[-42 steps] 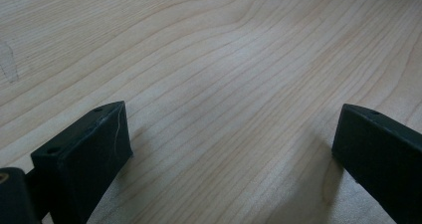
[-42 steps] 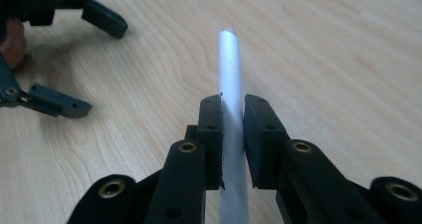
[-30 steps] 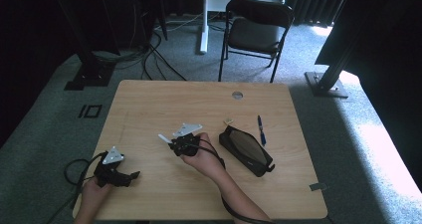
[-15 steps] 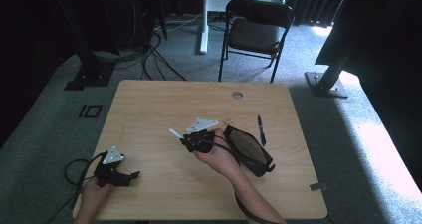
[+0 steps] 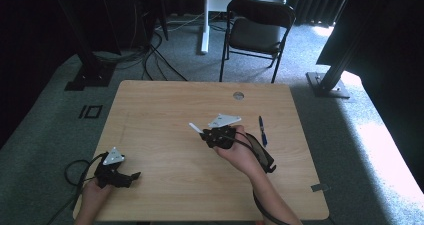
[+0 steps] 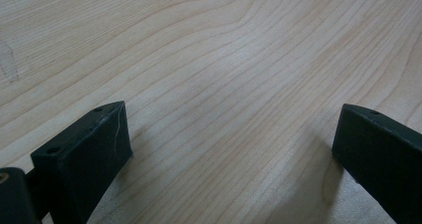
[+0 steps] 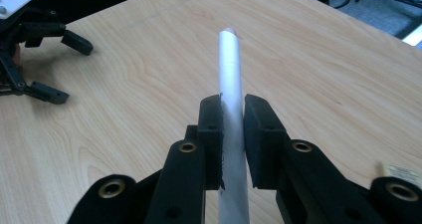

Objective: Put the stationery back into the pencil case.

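Wooden table (image 5: 165,115) carries no readable writing. Left gripper (image 5: 131,177) rests at the near left corner, jaws spread wide and empty. Right gripper (image 7: 232,117), held mid-table, clamps a white pen (image 7: 230,74) pointing away. Farther right lie a black case (image 5: 265,157) and blue pen (image 5: 262,130).

1. No text, brand, number or sign can be read on anything.
2. A small pale label (image 7: 404,173) lies on the table (image 7: 308,50) at about 4 o'clock in the right gripper view; its print is too small to read.
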A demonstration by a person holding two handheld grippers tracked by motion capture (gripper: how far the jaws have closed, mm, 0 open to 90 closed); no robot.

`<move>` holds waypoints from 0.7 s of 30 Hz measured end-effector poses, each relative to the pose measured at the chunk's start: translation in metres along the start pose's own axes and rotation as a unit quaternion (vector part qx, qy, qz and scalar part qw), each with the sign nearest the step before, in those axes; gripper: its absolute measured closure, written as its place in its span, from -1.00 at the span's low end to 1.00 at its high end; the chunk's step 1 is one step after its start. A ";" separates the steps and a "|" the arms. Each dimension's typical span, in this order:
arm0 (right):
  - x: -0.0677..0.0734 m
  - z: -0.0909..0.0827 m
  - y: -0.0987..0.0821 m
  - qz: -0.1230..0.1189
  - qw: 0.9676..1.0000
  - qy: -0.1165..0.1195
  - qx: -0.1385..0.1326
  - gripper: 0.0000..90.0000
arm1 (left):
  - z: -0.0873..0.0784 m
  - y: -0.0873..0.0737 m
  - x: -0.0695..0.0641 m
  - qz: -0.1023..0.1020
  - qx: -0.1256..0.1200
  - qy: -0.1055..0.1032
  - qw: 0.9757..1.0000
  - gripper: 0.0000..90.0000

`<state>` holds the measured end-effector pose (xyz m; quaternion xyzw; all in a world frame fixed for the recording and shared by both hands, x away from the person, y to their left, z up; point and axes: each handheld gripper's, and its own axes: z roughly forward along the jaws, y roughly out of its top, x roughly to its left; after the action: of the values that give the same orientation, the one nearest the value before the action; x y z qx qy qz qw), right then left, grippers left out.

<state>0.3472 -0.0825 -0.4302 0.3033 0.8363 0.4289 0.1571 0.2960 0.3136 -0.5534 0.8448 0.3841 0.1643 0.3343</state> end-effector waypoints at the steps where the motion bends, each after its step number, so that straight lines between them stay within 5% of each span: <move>1: -0.002 -0.002 -0.001 0.001 1.000 -0.002 0.000 0.75 | 0.000 0.000 0.000 0.000 0.000 0.000 1.000 -0.95; 21: -0.046 -0.041 -0.029 0.020 0.999 -0.037 0.008 0.75 | 0.000 0.000 0.000 0.000 0.000 0.000 1.000 -0.95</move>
<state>0.3500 -0.1501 -0.4300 0.3367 0.8273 0.4134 0.1768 0.2960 0.3136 -0.5534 0.8448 0.3841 0.1643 0.3344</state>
